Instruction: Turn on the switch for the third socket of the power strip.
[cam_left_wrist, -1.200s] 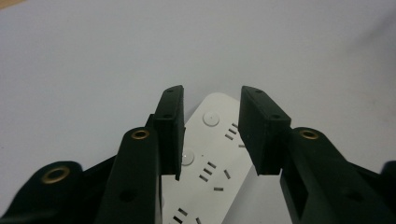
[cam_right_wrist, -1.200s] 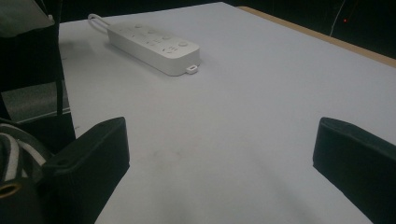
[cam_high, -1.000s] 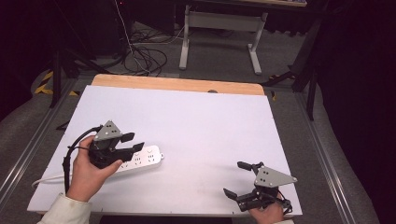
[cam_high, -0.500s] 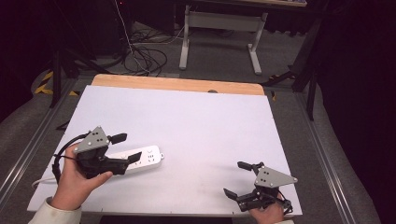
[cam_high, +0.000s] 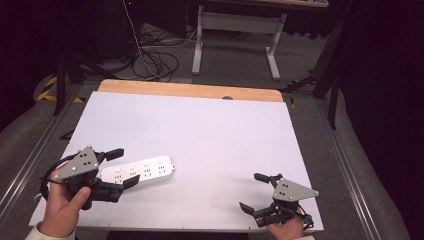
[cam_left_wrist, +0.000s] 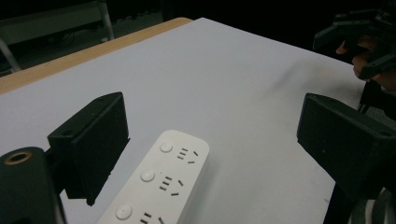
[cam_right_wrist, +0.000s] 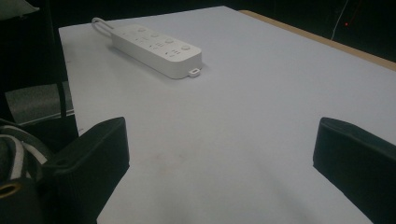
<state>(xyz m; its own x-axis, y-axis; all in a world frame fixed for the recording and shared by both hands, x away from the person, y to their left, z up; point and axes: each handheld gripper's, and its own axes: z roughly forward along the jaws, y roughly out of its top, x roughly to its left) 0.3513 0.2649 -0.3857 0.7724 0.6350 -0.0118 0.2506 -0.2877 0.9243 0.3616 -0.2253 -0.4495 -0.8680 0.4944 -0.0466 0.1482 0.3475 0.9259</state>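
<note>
A white power strip (cam_high: 138, 171) lies flat on the white table (cam_high: 210, 130), near its front left. My left gripper (cam_high: 127, 166) is at the strip's left end. Its jaws have just been opening and now stand wide. The strip (cam_left_wrist: 159, 179) runs between them, closer to the left jaw, and neither pad touches it. My left gripper (cam_left_wrist: 212, 121) is open. At the front right, my right gripper (cam_high: 251, 191) stands open with nothing between its jaws. In its own view my right gripper (cam_right_wrist: 219, 140) faces bare table, with the power strip (cam_right_wrist: 156, 46) farther off.
A wooden strip (cam_high: 190, 90) borders the table's far edge. Beyond it are a desk frame (cam_high: 235, 35) and loose cables (cam_high: 155, 60) on the floor. The strip's white cord (cam_right_wrist: 99, 21) leaves its far end. The other hand's gripper (cam_left_wrist: 369, 42) shows at the upper right.
My left gripper has drawn back to the left and toward the person, off the power strip, and its jaws have spread wide. The strip stays on the table. The right gripper has not moved.
</note>
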